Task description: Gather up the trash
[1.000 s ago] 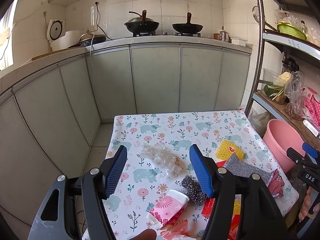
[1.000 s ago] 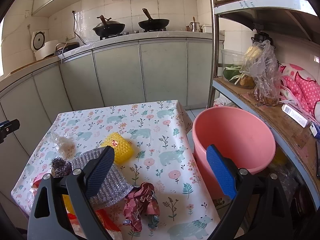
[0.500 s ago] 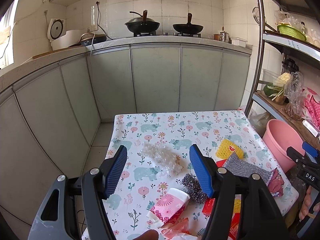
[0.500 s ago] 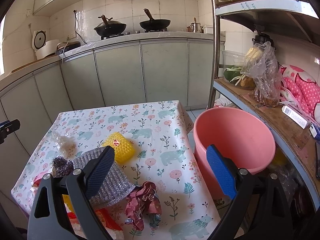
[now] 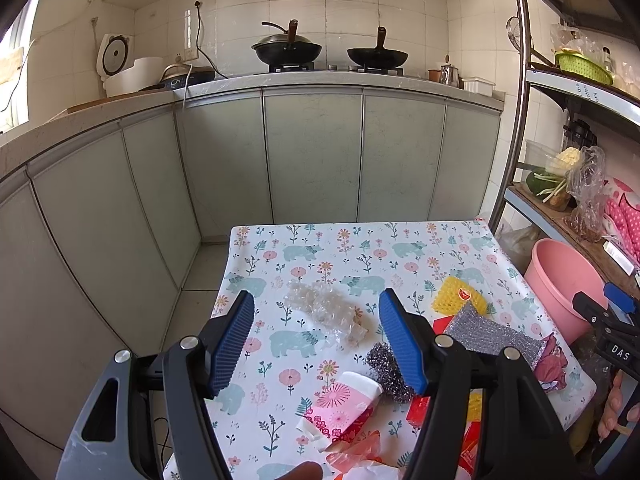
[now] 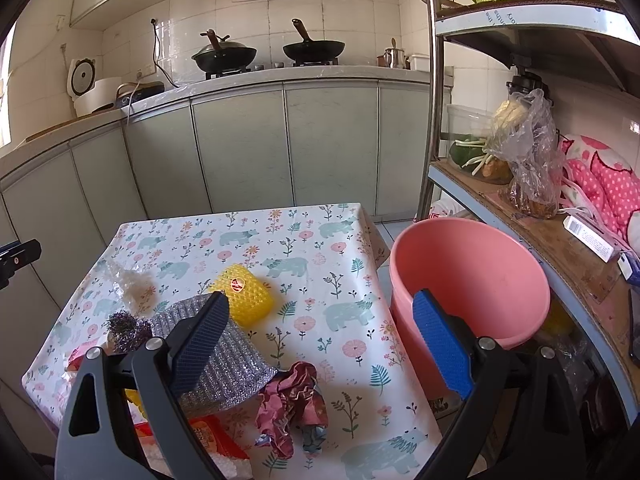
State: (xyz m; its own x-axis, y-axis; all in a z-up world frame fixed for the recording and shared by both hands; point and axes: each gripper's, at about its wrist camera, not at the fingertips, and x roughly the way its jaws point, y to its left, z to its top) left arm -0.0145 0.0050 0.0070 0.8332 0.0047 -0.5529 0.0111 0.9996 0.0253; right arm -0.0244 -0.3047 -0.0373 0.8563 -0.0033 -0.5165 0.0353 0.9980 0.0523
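Trash lies on a table with a floral cloth (image 5: 360, 248) (image 6: 304, 248). Clear crumpled plastic (image 5: 324, 310) (image 6: 128, 280) sits mid-table, a steel-wool ball (image 5: 386, 372) (image 6: 126, 328) and a pink-white wrapper (image 5: 344, 404) nearer me. A yellow mesh pad (image 5: 460, 300) (image 6: 244, 296), a silver foil bag (image 5: 488, 334) (image 6: 228, 368) and a crumpled maroon wrapper (image 6: 292, 404) (image 5: 554, 362) lie to the right. My left gripper (image 5: 316, 344) hangs open above the plastic, holding nothing. The open right gripper (image 6: 320, 340) hovers over the table's right edge, beside a pink bucket (image 6: 468, 280) (image 5: 560, 280).
Grey kitchen cabinets (image 5: 312, 156) with woks on the counter stand behind the table. A metal shelf rack (image 6: 432, 120) with bagged food and pink cloth rises to the right of the bucket. Red packaging (image 6: 216, 436) lies at the table's near edge. A fingertip (image 5: 300, 472) shows at bottom.
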